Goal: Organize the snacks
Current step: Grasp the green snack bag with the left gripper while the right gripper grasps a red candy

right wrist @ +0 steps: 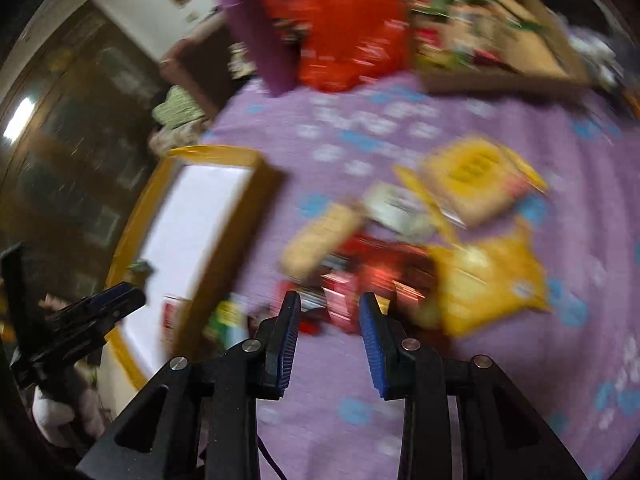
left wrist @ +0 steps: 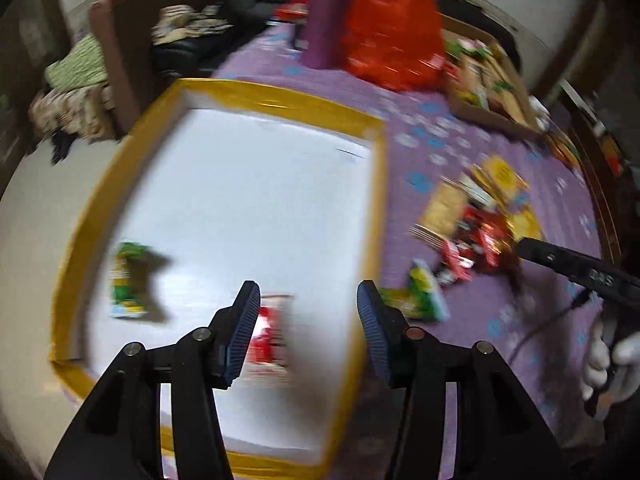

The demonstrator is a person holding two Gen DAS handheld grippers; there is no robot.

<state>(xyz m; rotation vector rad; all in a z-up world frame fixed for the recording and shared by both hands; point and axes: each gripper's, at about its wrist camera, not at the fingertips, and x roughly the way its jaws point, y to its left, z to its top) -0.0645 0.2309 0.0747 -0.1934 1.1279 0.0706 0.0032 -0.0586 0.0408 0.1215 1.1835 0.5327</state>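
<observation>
right gripper [right wrist: 329, 320]: jaws parted, empty, above the snack pile [right wrist: 384, 268] lying just ahead on the purple cloth [right wrist: 360, 128]; nearer arm. left gripper [left wrist: 306, 310]: wide, empty, over the yellow-rimmed tray [left wrist: 280, 98], pile off to its right. tray holds green packet [left wrist: 126, 280], red packet [left wrist: 268, 332].
</observation>
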